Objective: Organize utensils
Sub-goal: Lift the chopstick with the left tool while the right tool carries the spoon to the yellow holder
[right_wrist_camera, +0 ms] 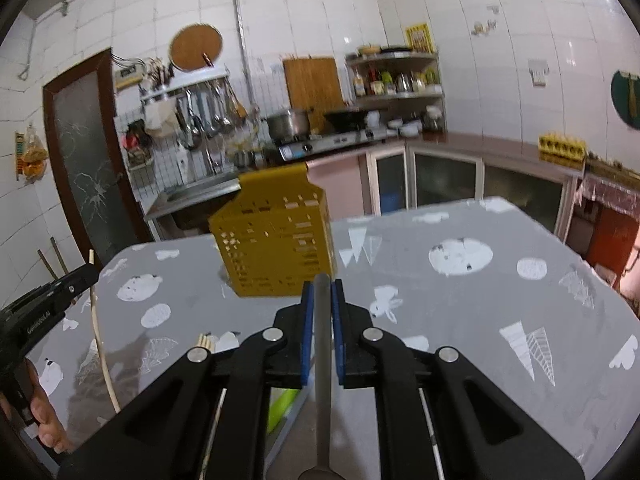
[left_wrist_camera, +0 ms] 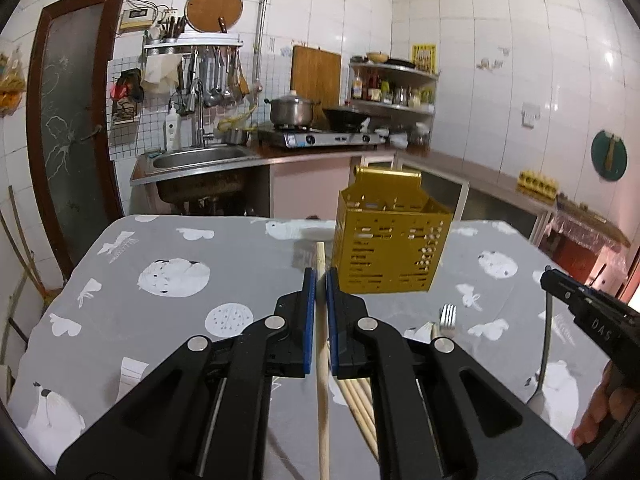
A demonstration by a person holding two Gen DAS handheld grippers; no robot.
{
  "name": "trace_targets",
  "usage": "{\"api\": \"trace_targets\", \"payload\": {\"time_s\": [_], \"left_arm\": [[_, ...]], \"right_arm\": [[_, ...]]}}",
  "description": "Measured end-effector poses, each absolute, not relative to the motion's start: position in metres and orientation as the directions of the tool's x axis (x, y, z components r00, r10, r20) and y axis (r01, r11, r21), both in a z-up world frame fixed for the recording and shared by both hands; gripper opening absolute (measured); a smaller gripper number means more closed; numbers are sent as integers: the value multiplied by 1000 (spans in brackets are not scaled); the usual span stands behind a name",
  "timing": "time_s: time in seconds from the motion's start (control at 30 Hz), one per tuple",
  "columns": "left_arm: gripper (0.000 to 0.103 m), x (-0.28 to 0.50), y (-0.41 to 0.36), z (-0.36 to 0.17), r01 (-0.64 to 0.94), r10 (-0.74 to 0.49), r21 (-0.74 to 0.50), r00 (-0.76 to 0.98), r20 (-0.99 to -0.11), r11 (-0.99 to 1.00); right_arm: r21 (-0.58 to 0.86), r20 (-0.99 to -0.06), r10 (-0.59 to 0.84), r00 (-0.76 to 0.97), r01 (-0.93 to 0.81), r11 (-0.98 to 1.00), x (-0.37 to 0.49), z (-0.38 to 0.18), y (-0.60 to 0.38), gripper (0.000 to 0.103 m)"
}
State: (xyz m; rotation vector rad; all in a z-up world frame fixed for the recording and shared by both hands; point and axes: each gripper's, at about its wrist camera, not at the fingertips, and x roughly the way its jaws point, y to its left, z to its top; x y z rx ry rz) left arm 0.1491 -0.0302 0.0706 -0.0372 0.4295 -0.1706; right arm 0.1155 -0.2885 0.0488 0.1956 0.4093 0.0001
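left hand-held gripper (left_wrist_camera: 320, 276) is pinching a chopstick (left_wrist_camera: 321, 344) upright-ish | right hand-held gripper (right_wrist_camera: 322, 290) is clamping a spoon (right_wrist_camera: 322, 360) by its handle | I'm guessing both are going tip-first into the yellow caddy (left_wrist_camera: 390, 248) just ahead | fork (left_wrist_camera: 447, 317) is lying on the tabletop (left_wrist_camera: 168, 340) below

In the left wrist view, the right gripper (left_wrist_camera: 550, 276) carries white letters "DAS" on its black body; the rest of the word is cut by the edge. In the right wrist view, the left gripper (right_wrist_camera: 90, 272) has small white print on its side that seems to read "GenRobot.AI", though it is blurred. The yellow poster (left_wrist_camera: 423, 57) on the wall is too small to read.
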Motion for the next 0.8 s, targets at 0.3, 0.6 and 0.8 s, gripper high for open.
{"api": "trace_targets", "payload": {"time_s": [0.3,0.6,0.8], "left_arm": [[5,132,-31,85,175,-183,-53,922,-343,983],[5,140,-32,100,185,-191,-50,930,-315,982],[5,146,-35,115,195,-204,-58,933,-298,979]], "right_arm": [[203,-350,58,935,15,979,111,49,-289,9],[203,-311,54,949,11,979,117,63,-288,9],[217,-298,55,953,11,976,130,73,-291,9]]}}
